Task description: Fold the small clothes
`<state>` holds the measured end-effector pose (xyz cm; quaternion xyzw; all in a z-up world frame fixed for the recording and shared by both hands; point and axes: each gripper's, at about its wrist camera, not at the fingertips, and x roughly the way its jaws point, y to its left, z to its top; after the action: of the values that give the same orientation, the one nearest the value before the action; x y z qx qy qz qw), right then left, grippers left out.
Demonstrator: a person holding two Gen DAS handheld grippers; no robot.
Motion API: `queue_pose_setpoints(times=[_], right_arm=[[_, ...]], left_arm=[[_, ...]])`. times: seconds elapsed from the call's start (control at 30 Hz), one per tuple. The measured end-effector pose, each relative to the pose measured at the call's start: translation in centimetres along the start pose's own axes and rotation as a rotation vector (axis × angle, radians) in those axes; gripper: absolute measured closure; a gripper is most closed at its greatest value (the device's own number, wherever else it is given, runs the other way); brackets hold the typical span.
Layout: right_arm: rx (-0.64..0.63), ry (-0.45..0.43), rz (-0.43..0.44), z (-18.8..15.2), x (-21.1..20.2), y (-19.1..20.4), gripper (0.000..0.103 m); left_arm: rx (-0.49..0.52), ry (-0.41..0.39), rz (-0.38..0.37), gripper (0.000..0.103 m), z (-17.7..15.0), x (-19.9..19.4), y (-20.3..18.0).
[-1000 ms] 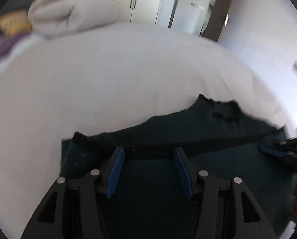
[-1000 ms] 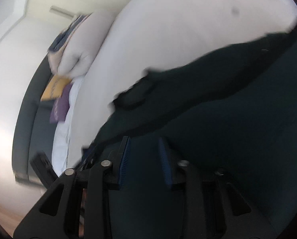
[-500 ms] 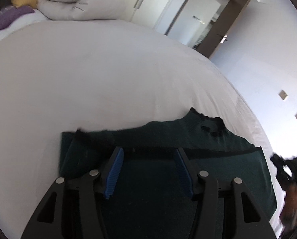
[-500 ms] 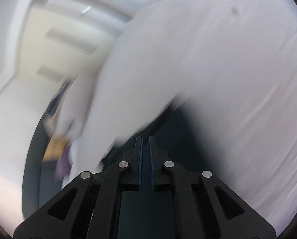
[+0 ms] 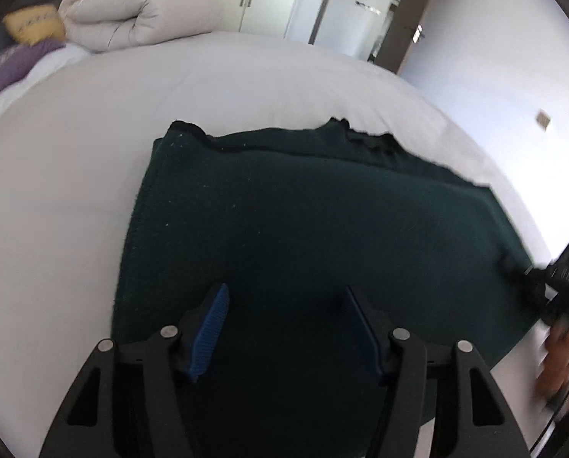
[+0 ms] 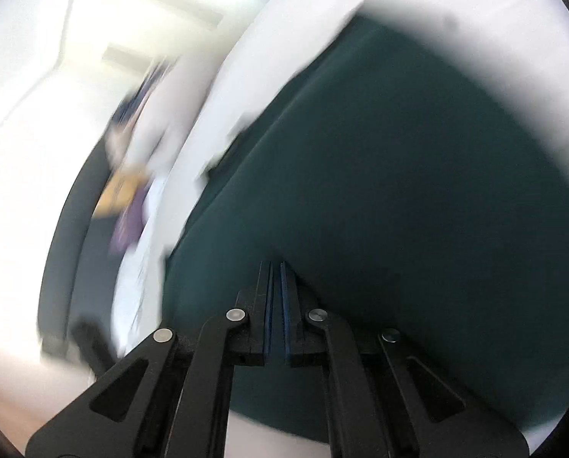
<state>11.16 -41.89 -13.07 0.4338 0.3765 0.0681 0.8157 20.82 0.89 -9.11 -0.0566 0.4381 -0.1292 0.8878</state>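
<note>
Dark green garment (image 5: 315, 229) lying flat on the white bed (image 5: 93, 145), already doubled once, its far edge ragged and uneven. The left gripper (image 5: 284, 316) hovers over the near part with jaws spread wide and nothing between them; the right gripper (image 6: 276, 286), its view badly blurred, has its jaws pressed nearly together at the cloth's right edge, probably pinching it. Judged mid-fold: the next move calls for the left gripper to seize a matching edge.

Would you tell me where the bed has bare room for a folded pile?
Bare white sheet lies between the dark green garment and the rolled duvet, and left of the garment. Its right edge is crowded by the right gripper.
</note>
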Motion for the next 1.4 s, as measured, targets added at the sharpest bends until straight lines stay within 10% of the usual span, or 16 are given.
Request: queue_pose_setpoints(times=[0.2,0.3,0.87,1.07,1.4], right_arm=[[0.162,-0.258,-0.154,2.5,-8.6,-3.7,0.096],[0.161,-0.259,-0.081,1.4,-9.2,-2.0,0.096],[-0.196,0.146,0.025,-0.7,18.7,19.8,0.096],[-0.138,0.139,0.003,1.8,21.3,13.5,0.103],[0.068,-0.191,-0.100,7.5,12.9,5.6,0.103]], left_arm=[[0.059,-0.003,0.046,0.039,-1.5,-0.2,-0.1],[0.069,0.004,0.054,0.038,-1.6,-0.1,0.0],[0.091,-0.006,0.072,0.035,-1.7,1.0,-0.3],[0.088,-0.014,0.068,0.034,-1.9,0.9,-0.2],[0.091,-0.015,0.072,0.033,-1.7,1.2,-0.2]])
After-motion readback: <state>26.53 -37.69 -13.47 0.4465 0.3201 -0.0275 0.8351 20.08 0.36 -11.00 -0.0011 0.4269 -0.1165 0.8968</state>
